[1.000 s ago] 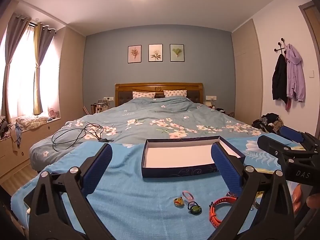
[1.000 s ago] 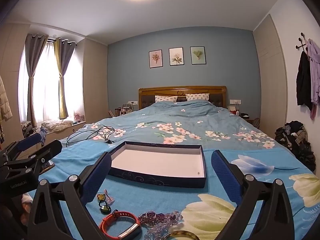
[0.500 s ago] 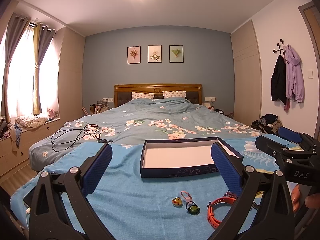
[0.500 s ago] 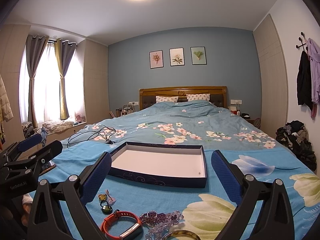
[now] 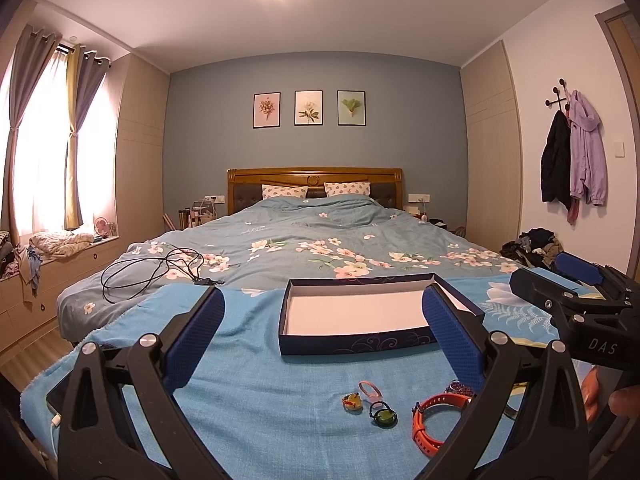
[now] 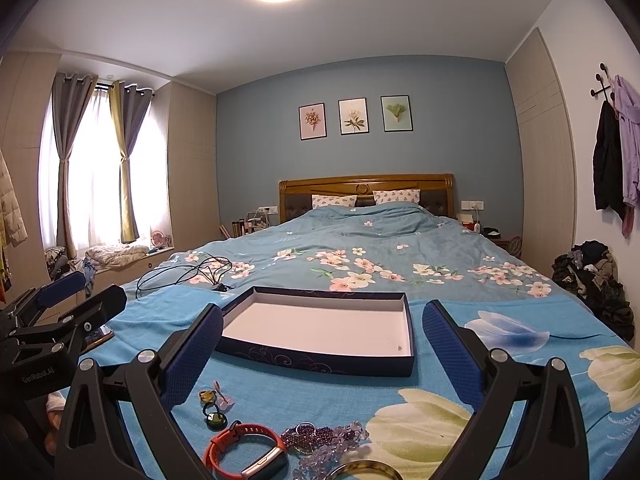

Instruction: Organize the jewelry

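While both grippers hover spread, gripping nothing | left gripper [image 5: 322, 334], right gripper [image 6: 322, 338] | one box [image 6: 320, 326] just beyond fingertips | one orange band [image 6: 244, 450], two rings [image 6: 216, 420] beneath fingers

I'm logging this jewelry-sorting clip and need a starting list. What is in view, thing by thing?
box: 1, navy outside, white inside, open and nearly empty, on the towel mid-bed
orange band: 1, orange with a grey face, nearest edge of the towel
purple bead strands: a heap, count unclear, right of the orange band
gold bangle: 1, partly cut off at the frame's bottom
small charms: 3, yellow, pink and green, left of the orange band
towel: 1, blue with flowers, over the floral duvet
black cable: 1, coiled on the duvet, far left
left hand-held gripper: open, holds nothing
right hand-held gripper: open, holds nothing
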The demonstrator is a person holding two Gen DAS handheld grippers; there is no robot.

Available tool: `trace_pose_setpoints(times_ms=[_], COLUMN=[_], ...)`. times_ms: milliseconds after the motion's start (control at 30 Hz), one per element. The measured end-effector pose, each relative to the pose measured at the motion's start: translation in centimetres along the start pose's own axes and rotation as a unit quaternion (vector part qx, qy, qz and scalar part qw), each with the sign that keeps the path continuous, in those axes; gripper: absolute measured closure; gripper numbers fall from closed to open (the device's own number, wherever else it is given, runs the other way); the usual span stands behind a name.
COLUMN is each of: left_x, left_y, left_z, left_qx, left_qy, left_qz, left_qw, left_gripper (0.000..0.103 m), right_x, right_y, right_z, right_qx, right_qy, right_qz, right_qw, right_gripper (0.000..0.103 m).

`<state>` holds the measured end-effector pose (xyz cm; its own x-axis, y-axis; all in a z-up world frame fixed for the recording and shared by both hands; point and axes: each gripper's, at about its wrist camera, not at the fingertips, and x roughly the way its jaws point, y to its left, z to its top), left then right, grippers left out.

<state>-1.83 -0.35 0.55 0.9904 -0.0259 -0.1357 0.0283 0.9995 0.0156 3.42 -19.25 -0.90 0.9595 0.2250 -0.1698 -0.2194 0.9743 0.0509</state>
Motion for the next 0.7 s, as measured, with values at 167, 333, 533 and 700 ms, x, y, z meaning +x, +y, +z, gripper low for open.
trace_pose_setpoints(times_ms=[167, 333, 533, 700], left_x=[-0.16, -0.06, 0.0, -0.2], left_y=[0.04, 0.12, 0.11, 0.18], left_z=[0.09, 0.1, 0.1, 0.14], left_qx=[-0.001, -0.001, -0.001, -0.002], left_qy=[0.0, 0.001, 0.001, 0.001], left_qz=[0.001, 0.001, 0.001, 0.0], left_qw=[1.0, 1.0, 1.0, 1.0], left_gripper=[0.006, 0.006, 0.006, 0.006], right_x=[-0.14, -0.07, -0.06, -0.12], right_y=[0.01, -0.03, 0.01, -0.07], right_z=[0.03, 0.11, 0.1, 0.1], right_qx=[0.001, 0.001, 0.001, 0.002], right_qy=[-0.002, 0.0, 0.0, -0.001], right_qz=[0.001, 0.003, 0.002, 0.003], right_qw=[1.0, 1.0, 1.0, 1.0], right_gripper=[0.007, 0.007, 0.007, 0.007])
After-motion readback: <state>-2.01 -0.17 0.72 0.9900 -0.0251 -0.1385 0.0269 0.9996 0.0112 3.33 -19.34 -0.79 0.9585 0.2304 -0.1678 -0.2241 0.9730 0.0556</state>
